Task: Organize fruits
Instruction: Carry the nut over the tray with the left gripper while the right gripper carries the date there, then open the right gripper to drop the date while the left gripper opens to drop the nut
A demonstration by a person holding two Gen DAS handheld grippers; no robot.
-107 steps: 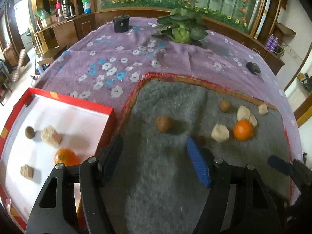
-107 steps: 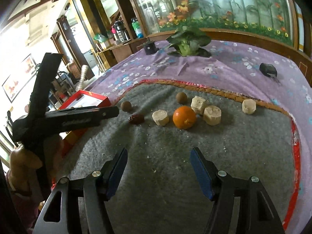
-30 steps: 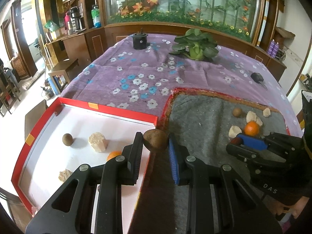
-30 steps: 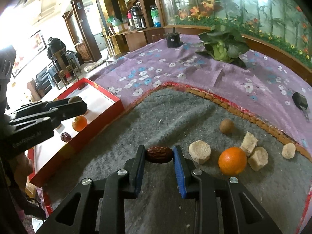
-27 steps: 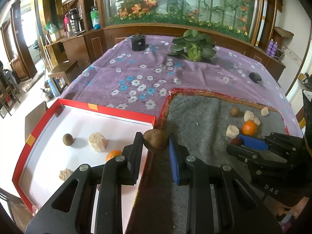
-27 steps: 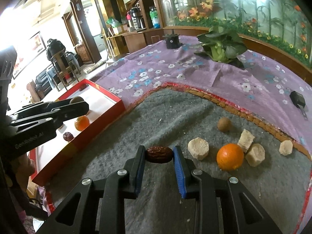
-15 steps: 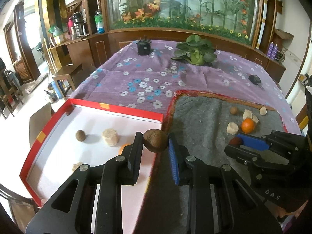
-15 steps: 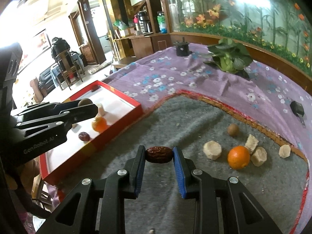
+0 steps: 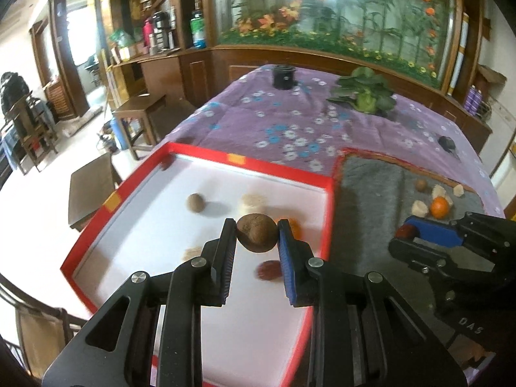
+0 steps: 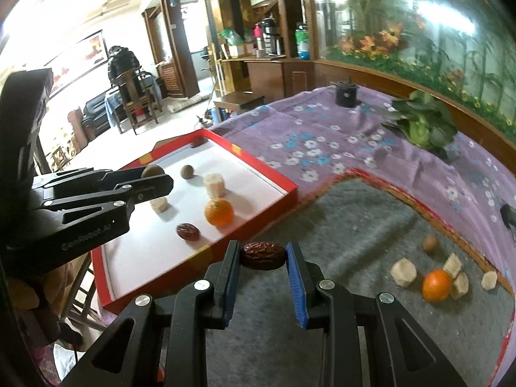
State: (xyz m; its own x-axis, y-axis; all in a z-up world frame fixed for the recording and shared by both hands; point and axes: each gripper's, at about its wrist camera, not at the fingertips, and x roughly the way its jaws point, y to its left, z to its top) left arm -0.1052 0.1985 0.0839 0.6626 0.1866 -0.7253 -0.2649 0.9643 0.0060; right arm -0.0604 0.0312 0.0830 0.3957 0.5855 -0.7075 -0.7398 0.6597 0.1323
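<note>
Left wrist view showed your left gripper (image 9: 257,237) closed on a round brown fruit (image 9: 257,233), carried above the white floor of the red tray (image 9: 327,213), with no part of the fruit touching the tray. Below it a small brown fruit (image 9: 195,203) lay at 11 o'clock, a pale chunk (image 9: 252,200) at 12 o'clock, and a dark date (image 9: 267,270) just under the right pad. Right wrist view showed your right gripper (image 10: 262,256) clamped end to end on a wrinkled date (image 10: 262,255) over the grey mat (image 10: 354,225), short of the tray's near wall; a tray orange (image 10: 218,212) sat at 11 o'clock of that date. To place well, you needed to lower each fruit over a bare patch of tray floor, clear of the pieces already there, before opening the pads, because a round fruit would probably roll if dropped. Remaining fruit lay at 3 o'clock on the mat, around a second orange (image 10: 437,285).
</note>
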